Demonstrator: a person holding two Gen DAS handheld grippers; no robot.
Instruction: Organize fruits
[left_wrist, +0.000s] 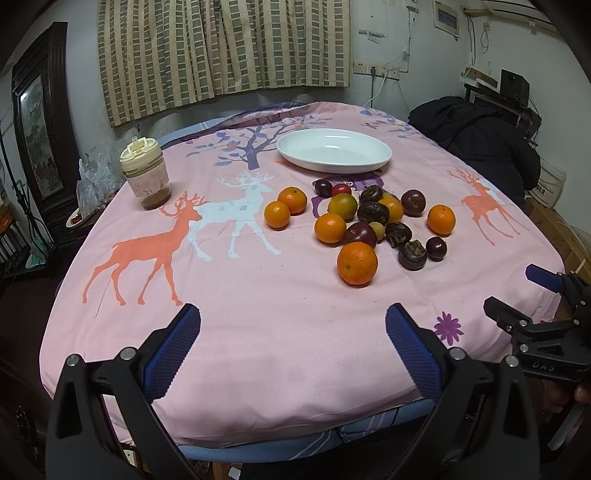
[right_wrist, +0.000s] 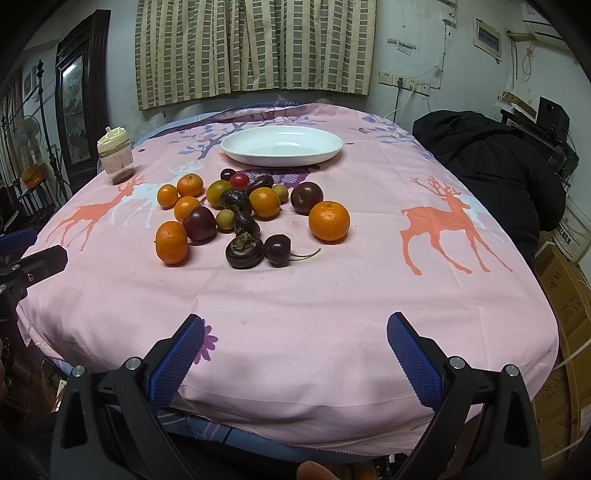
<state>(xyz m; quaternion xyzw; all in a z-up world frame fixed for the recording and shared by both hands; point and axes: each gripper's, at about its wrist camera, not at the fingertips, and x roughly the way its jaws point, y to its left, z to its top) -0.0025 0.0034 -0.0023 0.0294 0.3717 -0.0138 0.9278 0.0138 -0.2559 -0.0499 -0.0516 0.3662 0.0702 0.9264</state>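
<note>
The left gripper (left_wrist: 293, 325) has its jaws spread wide with nothing between them, its blue ribbed pads (left_wrist: 173, 350) hovering over the near edge of the table. The right gripper (right_wrist: 295, 332) is likewise wide open and empty, poised above the near edge a little to the right of the left one; its black frame and one blue pad also show at the right border of the left wrist view.

Beyond both lies a pink tablecloth (left_wrist: 258, 332) printed with orange and white deer and a purple tree. The pile of fruit (right_wrist: 240, 214) sits loose on the cloth around the middle of the table, well apart from both grippers. Nearest on the left of the pile is an orange (right_wrist: 171, 242), touching a dark plum (right_wrist: 199, 224). Just right of them a wrinkled dark brown fruit (right_wrist: 244, 252) rests beside a dark cherry (right_wrist: 277, 249) with a green stem. Another orange (right_wrist: 328, 220) sits at the right side of the pile. Farther back are more oranges, a greenish-yellow fruit, small pale round fruits and a small red one (right_wrist: 239, 180).

Past the pile, a white oval dish (right_wrist: 282, 146) stands empty on the far part of the table. At the far left stands a jar with a cream lid (left_wrist: 146, 173). A black jacket (right_wrist: 498, 166) lies heaped at the far right, and checked curtains (right_wrist: 255, 48) hang on the wall behind.
</note>
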